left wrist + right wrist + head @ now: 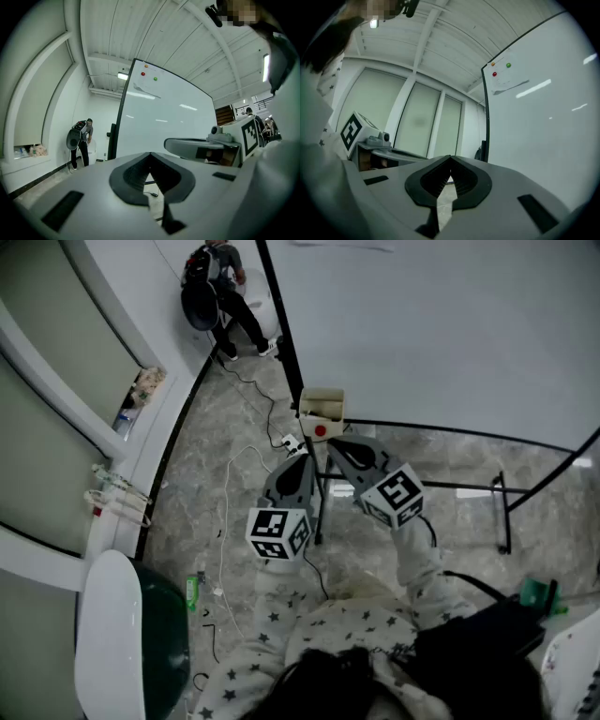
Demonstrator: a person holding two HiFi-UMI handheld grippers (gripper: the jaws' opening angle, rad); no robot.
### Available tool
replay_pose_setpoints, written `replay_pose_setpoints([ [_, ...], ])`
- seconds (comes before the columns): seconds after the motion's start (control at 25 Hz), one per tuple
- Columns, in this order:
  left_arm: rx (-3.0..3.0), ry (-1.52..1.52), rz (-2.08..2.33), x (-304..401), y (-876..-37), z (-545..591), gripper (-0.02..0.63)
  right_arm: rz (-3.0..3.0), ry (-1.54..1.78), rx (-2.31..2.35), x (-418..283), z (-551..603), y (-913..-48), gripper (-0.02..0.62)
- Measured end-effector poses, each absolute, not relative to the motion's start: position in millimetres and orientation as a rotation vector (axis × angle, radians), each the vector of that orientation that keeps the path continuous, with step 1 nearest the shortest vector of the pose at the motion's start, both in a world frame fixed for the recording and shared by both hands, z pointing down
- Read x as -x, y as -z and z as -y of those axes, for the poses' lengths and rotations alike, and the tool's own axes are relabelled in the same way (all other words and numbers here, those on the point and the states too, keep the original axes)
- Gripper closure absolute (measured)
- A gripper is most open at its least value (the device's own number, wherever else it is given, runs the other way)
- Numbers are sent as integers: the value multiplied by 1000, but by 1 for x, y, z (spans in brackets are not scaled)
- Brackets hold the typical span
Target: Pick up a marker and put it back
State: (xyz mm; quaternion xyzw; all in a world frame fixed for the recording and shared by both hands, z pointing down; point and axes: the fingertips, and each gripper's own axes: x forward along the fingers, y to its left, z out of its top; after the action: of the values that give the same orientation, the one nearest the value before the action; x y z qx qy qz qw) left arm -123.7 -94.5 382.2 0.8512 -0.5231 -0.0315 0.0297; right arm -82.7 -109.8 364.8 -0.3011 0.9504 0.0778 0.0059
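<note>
Both grippers are held side by side in front of the whiteboard [441, 324], and I cannot make out a marker in any view. My left gripper [304, 459] points at the board's lower corner; in its own view the jaws [150, 154] meet at the tip with nothing between them. My right gripper [331, 443] is also shut and empty, its tips [450, 158] touching. A small beige box [322, 405] sits at the board's edge just beyond both tips, with a red round piece [322, 430] under it. Red and green magnets [150, 76] sit near the board's top.
The whiteboard's dark stand legs [502, 512] cross the marble floor. Cables and a power strip [291, 442] lie near the board's foot. A person [214, 287] bends over by the far wall. A green-and-white chair [131, 643] stands at lower left, with a green bottle [191, 592] beside it.
</note>
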Motion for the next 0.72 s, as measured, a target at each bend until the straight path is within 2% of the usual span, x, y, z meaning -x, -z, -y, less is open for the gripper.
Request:
replay_pose_setpoints([
  [0.64, -2423, 115, 1797, 170, -406, 200, 604, -3255, -645, 753, 143, 229, -400, 586],
  [0.72, -2396, 107, 1808, 178, -410, 203, 604, -3276, -601, 730, 150, 235, -403, 495],
])
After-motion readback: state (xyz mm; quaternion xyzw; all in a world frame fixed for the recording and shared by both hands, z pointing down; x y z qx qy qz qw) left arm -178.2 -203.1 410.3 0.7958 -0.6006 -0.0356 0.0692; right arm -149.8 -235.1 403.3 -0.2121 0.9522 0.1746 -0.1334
